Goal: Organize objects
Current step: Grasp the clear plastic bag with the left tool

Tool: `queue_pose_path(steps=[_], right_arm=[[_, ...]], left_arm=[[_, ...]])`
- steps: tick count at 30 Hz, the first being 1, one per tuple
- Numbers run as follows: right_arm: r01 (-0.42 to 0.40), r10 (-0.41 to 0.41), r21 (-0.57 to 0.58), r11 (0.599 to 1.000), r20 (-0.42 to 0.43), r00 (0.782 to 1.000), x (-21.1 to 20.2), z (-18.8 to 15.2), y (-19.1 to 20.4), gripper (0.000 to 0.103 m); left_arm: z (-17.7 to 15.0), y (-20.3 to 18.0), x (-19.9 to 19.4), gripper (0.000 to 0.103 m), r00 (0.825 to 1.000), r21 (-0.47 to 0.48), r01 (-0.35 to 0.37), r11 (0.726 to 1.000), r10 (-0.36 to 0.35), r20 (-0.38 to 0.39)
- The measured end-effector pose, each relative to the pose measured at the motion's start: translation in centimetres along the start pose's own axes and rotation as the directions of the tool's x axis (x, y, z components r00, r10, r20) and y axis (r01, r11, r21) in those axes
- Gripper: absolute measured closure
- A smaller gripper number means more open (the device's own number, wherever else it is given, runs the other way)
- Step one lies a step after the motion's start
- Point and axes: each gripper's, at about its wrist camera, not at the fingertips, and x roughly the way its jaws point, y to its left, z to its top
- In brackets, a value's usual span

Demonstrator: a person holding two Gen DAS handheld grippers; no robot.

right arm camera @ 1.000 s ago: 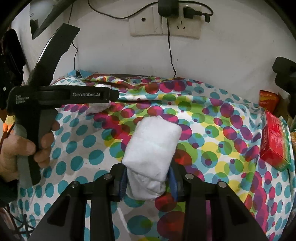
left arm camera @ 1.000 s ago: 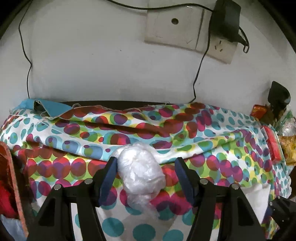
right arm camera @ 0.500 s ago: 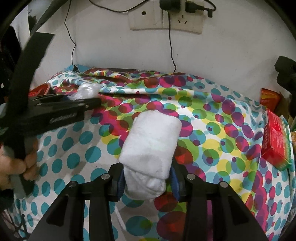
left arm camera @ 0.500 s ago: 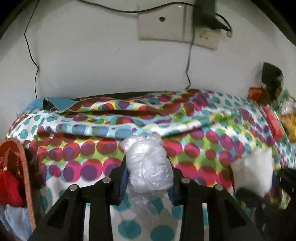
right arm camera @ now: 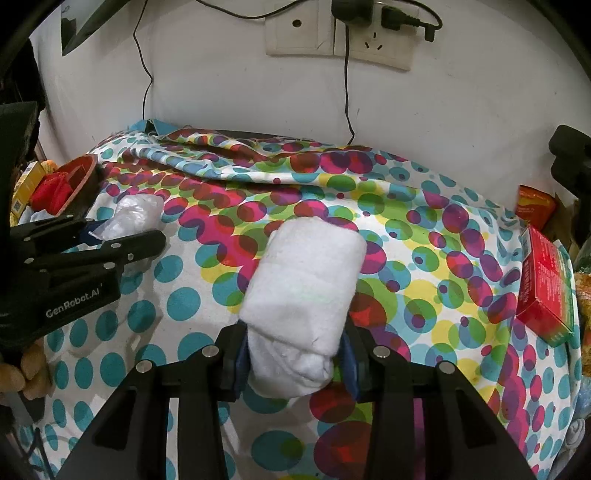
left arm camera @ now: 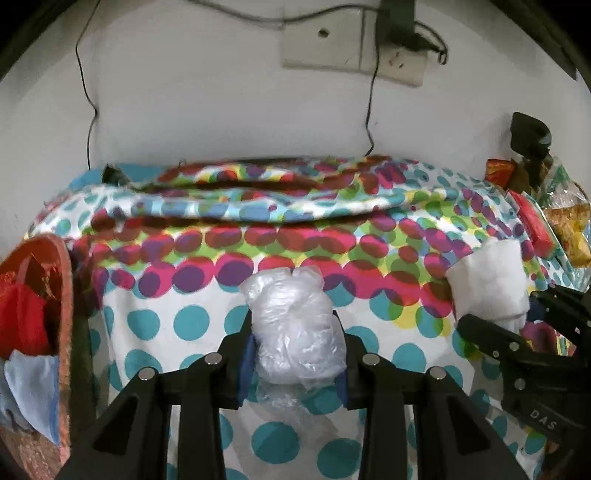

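My left gripper (left arm camera: 293, 349) is shut on a crumpled clear plastic bag (left arm camera: 293, 325), held just above the polka-dot tablecloth (left arm camera: 207, 317). The bag also shows in the right wrist view (right arm camera: 135, 214), in the left gripper (right arm camera: 110, 236) at the left. My right gripper (right arm camera: 293, 356) is shut on a rolled white towel (right arm camera: 303, 284) over the middle of the tablecloth (right arm camera: 424, 258). The towel also shows in the left wrist view (left arm camera: 489, 280) at the right, in the right gripper (left arm camera: 517, 325).
A red basket (left arm camera: 55, 295) holding red and blue cloths hangs off the table's left edge; it also shows in the right wrist view (right arm camera: 79, 173). A red box (right arm camera: 546, 284) and snack packets (left arm camera: 569, 229) lie at the right. Wall sockets (right arm camera: 338, 33) with cables are behind.
My left gripper closed on the plastic bag and pulled back toward the front left. My right gripper kept its hold on the towel, hardly moving.
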Motion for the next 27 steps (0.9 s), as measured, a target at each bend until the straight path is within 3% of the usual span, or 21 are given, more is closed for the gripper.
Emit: queue_pose_path(steps=[27], right_arm=[[0.011,-0.011,-0.016,1.0,-0.003,1.0,0.13,-0.08,0.21,0.063]], left_arm=[[-0.09,-0.24,0.06,0.067,1.0,0.012,-0.01,1.0,0.01,-0.003]])
